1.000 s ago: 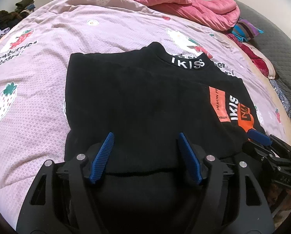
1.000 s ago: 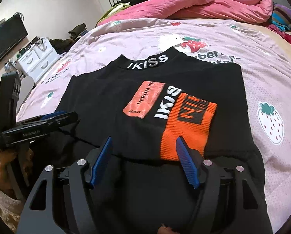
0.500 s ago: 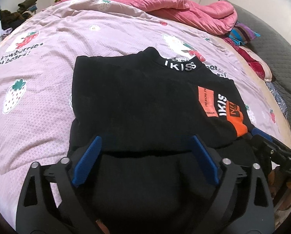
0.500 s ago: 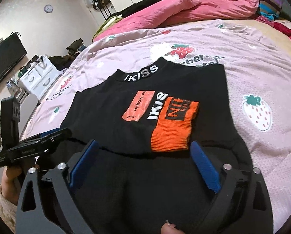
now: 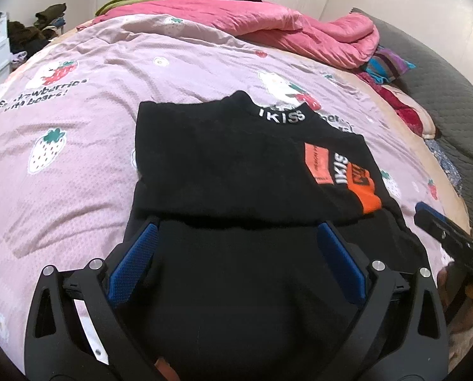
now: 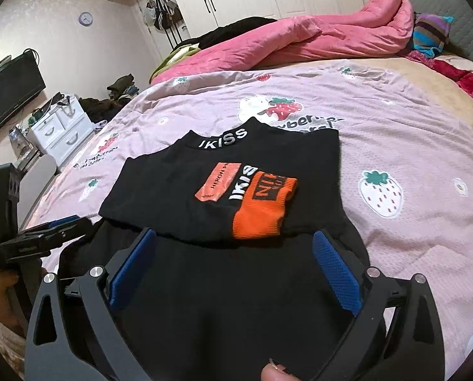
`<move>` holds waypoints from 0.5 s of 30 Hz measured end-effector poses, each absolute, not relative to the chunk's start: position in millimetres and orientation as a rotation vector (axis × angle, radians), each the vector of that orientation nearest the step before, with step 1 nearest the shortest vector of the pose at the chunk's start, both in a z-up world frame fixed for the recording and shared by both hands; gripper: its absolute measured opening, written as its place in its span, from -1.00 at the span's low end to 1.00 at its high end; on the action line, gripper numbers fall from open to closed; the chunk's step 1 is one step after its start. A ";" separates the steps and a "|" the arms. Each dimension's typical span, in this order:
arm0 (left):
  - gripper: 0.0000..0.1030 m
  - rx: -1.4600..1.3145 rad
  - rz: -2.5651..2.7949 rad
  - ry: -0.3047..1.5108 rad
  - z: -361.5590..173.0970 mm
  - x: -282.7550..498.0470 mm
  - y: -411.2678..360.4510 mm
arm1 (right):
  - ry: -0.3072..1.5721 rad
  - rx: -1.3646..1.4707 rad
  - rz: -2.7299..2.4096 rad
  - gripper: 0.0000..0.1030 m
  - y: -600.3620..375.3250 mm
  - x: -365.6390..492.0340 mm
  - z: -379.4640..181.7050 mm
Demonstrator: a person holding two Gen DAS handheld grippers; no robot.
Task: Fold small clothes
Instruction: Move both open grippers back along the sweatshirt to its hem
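Now hovering left gripper (image 5: 236, 263) and right gripper (image 6: 233, 266), both spread wide and empty, over black sweater (image 5: 236, 165) mid-bed near its near edge, risking folded sleeves slipping undone

A black sweater (image 5: 236, 171) lies flat mid-bed, its near part spanning the gap between both grippers' wide-spread blue fingers (image 6: 131, 266). In the left wrist view, bare pink bedspread (image 5: 65, 158) stretches open from 8 to 12 o'clock of the sweater. A heaped pink quilt (image 5: 268, 28) blocks the far edge at 12 to 1 o'clock. The right gripper (image 5: 439, 231) sits close at 3 o'clock. In the right wrist view, open bedspread lies at 3 o'clock; the left gripper (image 6: 43, 238) crowds 9 o'clock.
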State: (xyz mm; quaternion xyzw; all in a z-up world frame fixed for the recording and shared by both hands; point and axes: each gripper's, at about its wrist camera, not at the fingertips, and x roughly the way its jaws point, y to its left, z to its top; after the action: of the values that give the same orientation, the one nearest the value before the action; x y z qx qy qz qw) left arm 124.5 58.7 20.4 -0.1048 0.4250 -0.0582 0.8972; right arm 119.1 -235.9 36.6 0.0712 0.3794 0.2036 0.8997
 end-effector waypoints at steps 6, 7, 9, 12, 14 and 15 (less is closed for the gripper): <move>0.82 -0.196 -0.085 0.888 18.9 100.8 69.5 | 0.796 0.144 0.413 0.90 -243.6 101.6 32.0; 0.82 -0.202 -0.081 0.887 18.6 96.2 71.3 | 0.799 0.143 0.411 0.90 -244.7 98.8 31.5; 0.82 -0.200 -0.075 0.885 18.6 89.8 73.0 | 0.802 0.143 0.411 0.90 -246.5 94.4 31.2; 0.83 -0.193 -0.060 0.878 19.8 79.8 75.6 | 0.805 0.146 0.409 0.90 -249.9 88.1 31.8; 0.82 -0.178 -0.043 0.872 21.3 73.2 77.5 | 0.810 0.145 0.410 0.90 -250.9 84.1 32.5; 0.82 -0.174 -0.037 0.868 21.8 70.3 78.5 | 0.813 0.140 0.412 0.90 -251.2 82.4 32.5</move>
State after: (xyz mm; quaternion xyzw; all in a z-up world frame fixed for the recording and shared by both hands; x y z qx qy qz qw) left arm 70.3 78.5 21.8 -0.0843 0.4200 -0.0180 0.9034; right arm 82.4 -251.2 32.5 0.0674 0.3922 0.1988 0.8956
